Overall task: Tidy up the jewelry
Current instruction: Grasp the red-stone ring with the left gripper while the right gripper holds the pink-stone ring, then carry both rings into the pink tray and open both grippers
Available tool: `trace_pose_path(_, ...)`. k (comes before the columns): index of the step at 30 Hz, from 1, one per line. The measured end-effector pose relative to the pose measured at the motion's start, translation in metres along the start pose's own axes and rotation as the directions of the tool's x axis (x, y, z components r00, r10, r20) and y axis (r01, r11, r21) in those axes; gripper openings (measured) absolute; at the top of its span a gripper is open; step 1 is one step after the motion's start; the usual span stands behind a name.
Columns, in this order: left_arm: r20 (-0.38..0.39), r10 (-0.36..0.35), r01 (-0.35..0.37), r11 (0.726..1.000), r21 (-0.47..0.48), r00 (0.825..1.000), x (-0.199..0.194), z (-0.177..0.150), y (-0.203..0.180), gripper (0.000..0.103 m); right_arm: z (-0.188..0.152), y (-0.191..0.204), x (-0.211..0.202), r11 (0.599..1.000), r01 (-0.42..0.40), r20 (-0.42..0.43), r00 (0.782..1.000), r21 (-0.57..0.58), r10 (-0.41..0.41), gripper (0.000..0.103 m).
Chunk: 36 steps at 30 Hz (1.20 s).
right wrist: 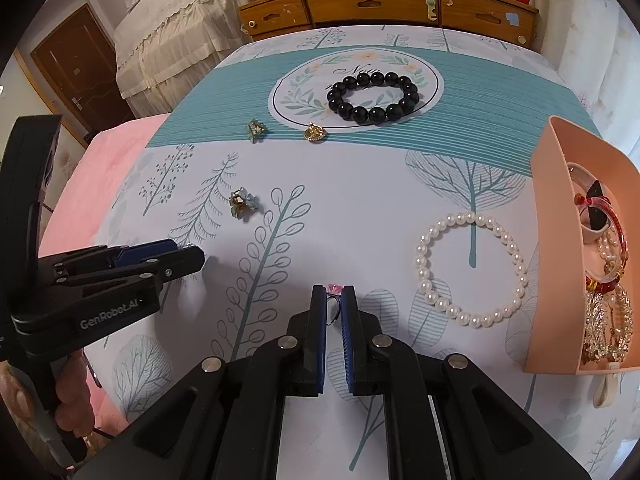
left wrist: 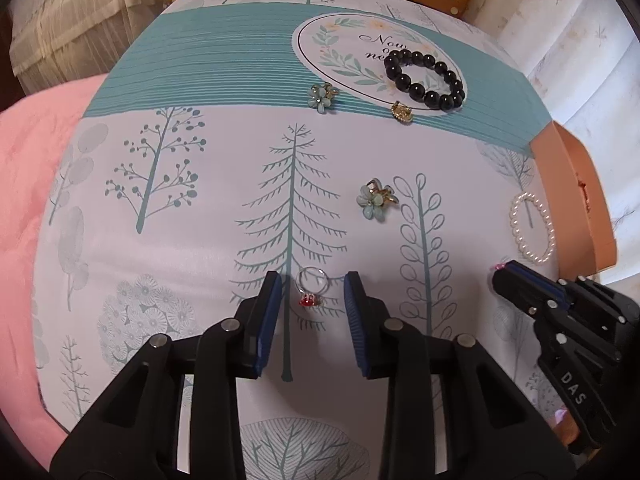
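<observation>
- Tree-printed cloth (right wrist: 360,208) covers the table, with a wooden dresser (right wrist: 384,8) along the top of the frame.
- Left gripper (left wrist: 314,292) stands spread wide around a red-stone ring (left wrist: 311,288) at lower centre; closing off-centre could flick the thin band away.
- Right gripper (right wrist: 334,300) is clenched on a pink-stone ring (right wrist: 334,294); its shallow tip hold may slip in transit.
- Pink organizer (right wrist: 552,240) at the right edge is crowded; the drop could snag.
- Pearl bracelet (right wrist: 472,270) lies just beside it, easily dragged.

Teal-striped, tree-printed white cloth (right wrist: 360,208) carries black beads (right wrist: 373,98), white pearls (right wrist: 472,270) (glossy), beside a peach tray (right wrist: 552,240).
</observation>
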<state>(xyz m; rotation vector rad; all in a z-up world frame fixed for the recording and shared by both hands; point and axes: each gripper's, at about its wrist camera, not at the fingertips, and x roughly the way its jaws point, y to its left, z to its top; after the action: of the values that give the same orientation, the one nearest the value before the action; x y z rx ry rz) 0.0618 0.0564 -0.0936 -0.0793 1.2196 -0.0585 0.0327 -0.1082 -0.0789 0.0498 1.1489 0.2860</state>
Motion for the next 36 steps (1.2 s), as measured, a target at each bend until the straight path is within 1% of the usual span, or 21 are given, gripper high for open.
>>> trace_pose_path(2, 0.006, 0.026, -0.026, 0.999, 0.018, 1.0, 0.0, -0.002, -0.001, 0.021, -0.001, 0.0, -0.001, 1.0, -0.001, 0.0, 1.0, 0.003, 0.001, 0.007)
trace_pose_path(3, 0.008, 0.032, -0.032, 0.999, 0.021, 0.999, 0.0, -0.002, -0.001, 0.017, -0.001, 0.0, -0.002, 1.0, 0.0, 0.003, 1.0, 0.003, 0.0, 0.007)
trace_pose_path(5, 0.011, 0.038, -0.038, 0.999, 0.017, 0.999, -0.001, -0.003, 0.001, 0.013, -0.001, 0.0, -0.003, 1.0, 0.001, 0.007, 1.0, 0.002, -0.001, 0.007)
trace_pose_path(13, 0.01, -0.024, 0.024, 1.0, -0.015, 1.0, -0.005, -0.007, 0.008, 0.013, 0.0, 0.003, -0.011, 1.0, -0.001, 0.026, 1.0, -0.004, 0.001, 0.007)
trace_pose_path(18, 0.038, -0.047, 0.047, 0.999, 0.015, 0.998, -0.022, -0.01, -0.002, 0.013, 0.003, 0.0, -0.024, 1.0, -0.005, 0.056, 0.998, 0.009, 0.004, 0.007)
trace_pose_path(21, 0.061, -0.074, 0.071, 0.996, 0.049, 0.995, -0.037, -0.009, -0.015, 0.013, 0.008, -0.005, -0.036, 0.999, -0.01, 0.082, 0.997, 0.031, 0.007, 0.007)
trace_pose_path(25, 0.1, -0.125, 0.112, 0.986, 0.119, 0.987, -0.06, -0.002, -0.043, 0.013, 0.014, -0.017, -0.064, 0.998, 0.002, 0.153, 0.988, 0.062, -0.012, 0.007)
trace_pose_path(29, 0.131, -0.185, 0.158, 0.968, 0.197, 0.974, -0.08, 0.012, -0.079, 0.013, 0.017, -0.043, -0.097, 0.993, 0.025, 0.225, 0.973, 0.113, -0.05, 0.007)
trace_pose_path(31, 0.145, -0.225, 0.185, 0.951, 0.247, 0.963, -0.09, 0.023, -0.105, 0.013, 0.018, -0.059, -0.112, 0.989, 0.045, 0.254, 0.964, 0.143, -0.08, 0.007)
trace_pose_path(33, 0.15, -0.261, 0.21, 0.934, 0.29, 0.954, -0.096, 0.032, -0.131, 0.013, 0.017, -0.085, -0.128, 0.979, 0.069, 0.285, 0.95, 0.193, -0.123, 0.007)
trace_pose_path(36, 0.151, -0.306, 0.237, 0.904, 0.355, 0.94, -0.101, 0.043, -0.169, 0.013, 0.014, -0.121, -0.145, 0.96, 0.091, 0.303, 0.937, 0.263, -0.172, 0.007)
